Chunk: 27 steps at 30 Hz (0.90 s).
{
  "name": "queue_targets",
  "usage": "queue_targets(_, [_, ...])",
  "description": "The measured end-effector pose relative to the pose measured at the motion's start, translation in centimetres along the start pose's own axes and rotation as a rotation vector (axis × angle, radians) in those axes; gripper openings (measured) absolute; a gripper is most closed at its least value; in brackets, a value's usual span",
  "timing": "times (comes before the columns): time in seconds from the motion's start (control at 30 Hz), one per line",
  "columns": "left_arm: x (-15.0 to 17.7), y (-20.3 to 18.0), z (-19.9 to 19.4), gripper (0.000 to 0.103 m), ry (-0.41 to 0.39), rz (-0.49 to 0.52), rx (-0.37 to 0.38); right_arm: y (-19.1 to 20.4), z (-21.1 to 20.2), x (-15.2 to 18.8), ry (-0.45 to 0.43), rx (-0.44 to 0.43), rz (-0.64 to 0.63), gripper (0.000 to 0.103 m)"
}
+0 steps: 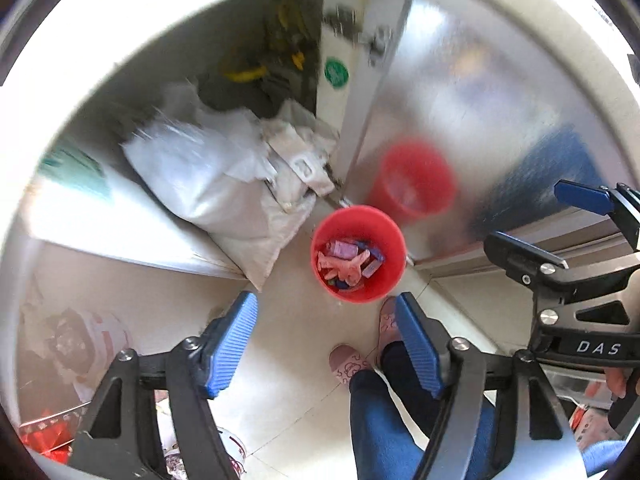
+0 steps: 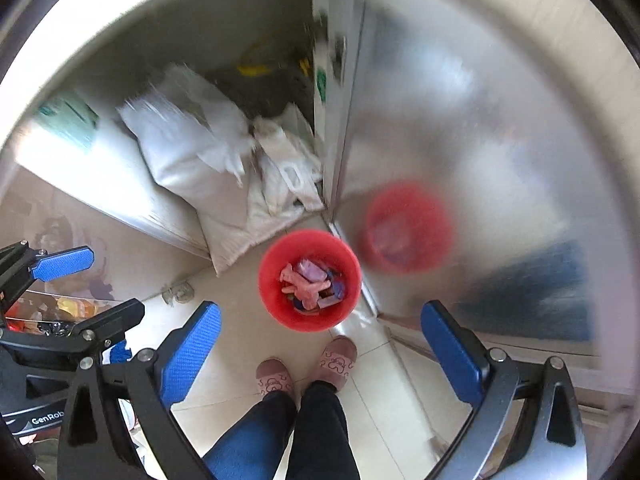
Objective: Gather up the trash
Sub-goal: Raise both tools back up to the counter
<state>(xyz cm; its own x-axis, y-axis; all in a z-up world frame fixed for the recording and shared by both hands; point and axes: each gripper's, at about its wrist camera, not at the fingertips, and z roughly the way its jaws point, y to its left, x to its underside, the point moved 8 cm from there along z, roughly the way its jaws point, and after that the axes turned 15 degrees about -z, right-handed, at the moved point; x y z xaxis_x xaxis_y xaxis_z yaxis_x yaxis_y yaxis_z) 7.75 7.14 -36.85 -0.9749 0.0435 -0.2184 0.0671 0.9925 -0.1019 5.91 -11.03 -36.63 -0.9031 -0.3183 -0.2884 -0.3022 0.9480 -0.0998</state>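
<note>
Both grippers aimed steeply down, left gripper [image 1: 326, 344] and right gripper [image 2: 320, 354] agape (nothing between), above red bin [image 1: 320, 236].

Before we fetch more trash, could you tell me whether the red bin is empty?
Not empty: the red bin stands upright on the floor with pink and purple wrappers covering its bottom.

My right gripper [image 2: 320, 348] spread wide over tiled floor [image 2: 384, 400], nothing between its pads, red bin [image 2: 272, 280] of wrappers [image 2: 310, 284] below, my slippers [image 2: 340, 356] beside it, my left gripper [image 2: 86, 280] at the edge
</note>
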Motion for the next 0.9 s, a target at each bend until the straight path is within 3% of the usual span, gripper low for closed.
queue_targets(0.23, [-2.4,-0.3,-8.4,0.082,-0.118,-0.022,0.026,-0.7,-9.0,-2.0,-0.087,0.074,0.005,0.1])
queue_targets(0.47, [-7.1,-2.0,-14.3,0.084,-0.231,-0.036,0.058,-2.7,-14.7,-5.0,-0.163,0.161,0.017,0.1])
queue_targets(0.9, [-18.2,-8.6,-19.2,0.086,-0.372,0.112,0.056,-10.4,-20.4,-9.8,-0.277,0.241,0.14,0.1])
